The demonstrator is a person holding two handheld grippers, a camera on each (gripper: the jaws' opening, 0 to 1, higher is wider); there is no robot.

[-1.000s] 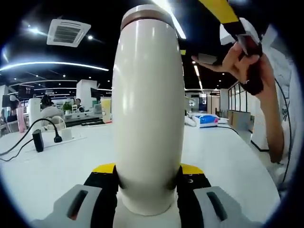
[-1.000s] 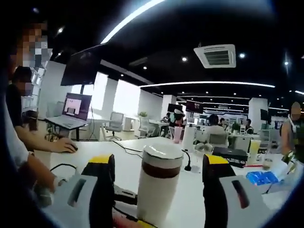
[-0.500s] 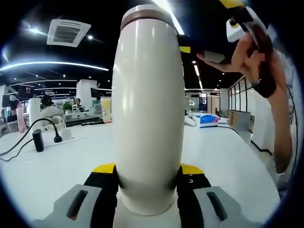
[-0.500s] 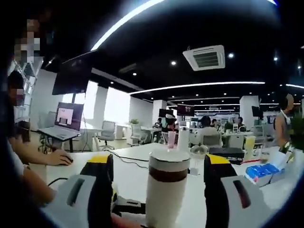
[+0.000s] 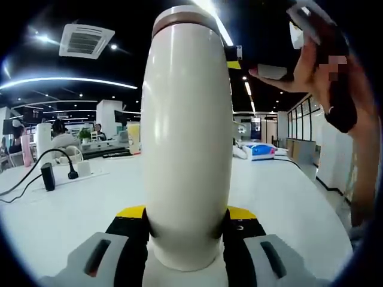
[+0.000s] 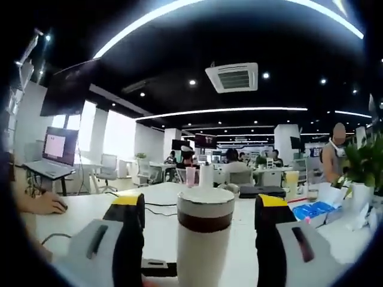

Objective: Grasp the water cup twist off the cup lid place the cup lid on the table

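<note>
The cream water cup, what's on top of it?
A cream lid caps the tall cream water cup, above a brown band. The right claw stands open around it. The cup's contents are hidden.

Bright ceiling light strips [image 6: 227, 110] against dark ceiling, glare overhead, strong fisheye bending at edges, soft background detail

We see a white table [image 5: 78, 209]; the cream water cup [image 5: 188, 137] stands upright on it; a black power adapter [image 5: 48, 177] with a cable lies far left; a blue pack [image 5: 260, 150] sits at the far right edge.
</note>
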